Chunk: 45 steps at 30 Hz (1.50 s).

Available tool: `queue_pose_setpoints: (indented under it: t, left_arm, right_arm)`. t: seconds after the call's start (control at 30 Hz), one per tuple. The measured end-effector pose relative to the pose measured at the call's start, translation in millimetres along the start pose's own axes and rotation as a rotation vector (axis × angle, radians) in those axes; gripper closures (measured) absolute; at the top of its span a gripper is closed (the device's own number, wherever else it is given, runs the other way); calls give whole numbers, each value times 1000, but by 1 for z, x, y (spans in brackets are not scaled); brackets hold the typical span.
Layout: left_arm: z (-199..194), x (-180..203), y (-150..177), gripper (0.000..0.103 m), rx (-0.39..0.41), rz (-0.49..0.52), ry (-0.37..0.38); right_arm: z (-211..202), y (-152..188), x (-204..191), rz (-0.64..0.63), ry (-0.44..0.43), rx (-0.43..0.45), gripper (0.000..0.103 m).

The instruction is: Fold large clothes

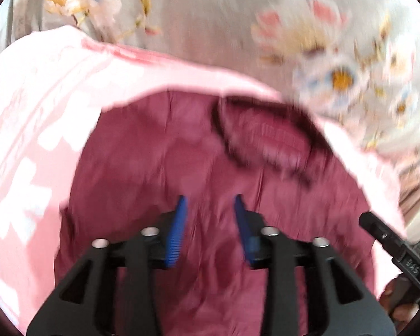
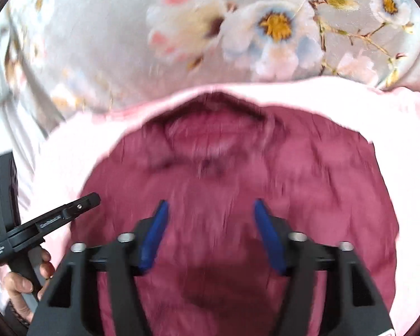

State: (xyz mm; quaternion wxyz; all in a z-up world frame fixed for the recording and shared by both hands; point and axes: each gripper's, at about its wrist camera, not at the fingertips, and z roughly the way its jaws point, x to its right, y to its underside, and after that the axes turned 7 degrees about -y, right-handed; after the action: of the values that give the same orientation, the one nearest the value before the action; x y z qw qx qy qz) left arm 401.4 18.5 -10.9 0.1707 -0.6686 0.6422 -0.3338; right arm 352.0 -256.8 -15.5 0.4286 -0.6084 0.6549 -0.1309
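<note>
Surrounding maroon garment (image 2: pixel 232 196): pink cloth (image 2: pixel 78 151), floral sheet (image 2: pixel 103 42)

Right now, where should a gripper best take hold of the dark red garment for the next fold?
Probably grip the dark red garment at its side hem, coming in from the side. It lies flat on the pink cloth, so only edges offer a lip; the collar is thick.

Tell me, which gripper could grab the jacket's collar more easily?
Probably the right gripper. The collar of the dark red jacket sits straight ahead of its open fingers. For the left gripper, the collar lies off to one side.
</note>
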Motion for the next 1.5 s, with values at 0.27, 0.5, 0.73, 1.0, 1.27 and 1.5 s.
queue_pose_setpoints:
  t: [0.27, 0.5, 0.73, 1.0, 1.27, 1.5]
  left_arm:
    - [88, -1, -43, 62, -232, -214, 217]
    - [116, 13, -30, 66, -254, -203, 234]
    - [118, 8, -32, 72, -237, -208, 243]
    - [119, 14, -29, 89, -220, -147, 211]
    - [124, 17, -13, 92, -156, -16, 130]
    - [122, 16, -8, 92, -107, 25, 132]
  right_arm:
    - [66, -50, 64, 164, 53, -43, 38]
    - [110, -48, 50, 148, -95, -150, 56]
    - [91, -60, 31, 195, -255, -21, 79]
    - [103, -36, 44, 210, -191, -99, 88]
    - [98, -13, 63, 133, -9, -140, 95]
    - [96, 0, 74, 122, 7, -124, 97]
